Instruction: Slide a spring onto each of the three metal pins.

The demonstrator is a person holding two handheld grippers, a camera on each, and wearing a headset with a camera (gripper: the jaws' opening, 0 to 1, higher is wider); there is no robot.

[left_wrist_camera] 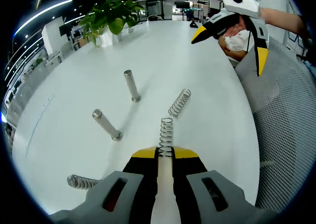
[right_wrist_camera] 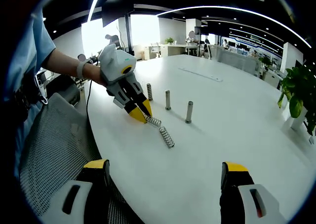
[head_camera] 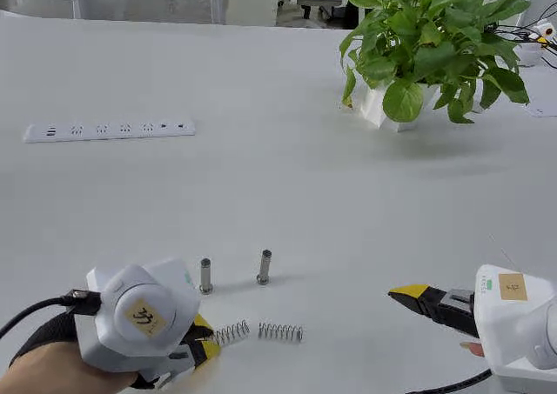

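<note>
My left gripper (head_camera: 204, 342) (left_wrist_camera: 165, 152) rests low on the white table (head_camera: 287, 185), shut on one end of a spring (head_camera: 231, 331) (left_wrist_camera: 166, 131) that lies flat. A second loose spring (head_camera: 280, 331) (left_wrist_camera: 179, 102) lies just beyond it. Two bare metal pins (head_camera: 205, 276) (head_camera: 265, 267) stand upright behind the springs. A third pin (right_wrist_camera: 149, 91) stands close to the left gripper (right_wrist_camera: 140, 114); a coil (left_wrist_camera: 81, 182) shows there, and whether it sits on that pin is unclear. My right gripper (head_camera: 414, 297) (right_wrist_camera: 164, 167) (left_wrist_camera: 229, 47) hovers open and holds nothing, off to the right.
A white power strip (head_camera: 109, 130) lies at the far left. A potted green plant (head_camera: 431, 46) stands at the far right. The table's near edge and a mesh chair (left_wrist_camera: 281, 110) lie beside the grippers.
</note>
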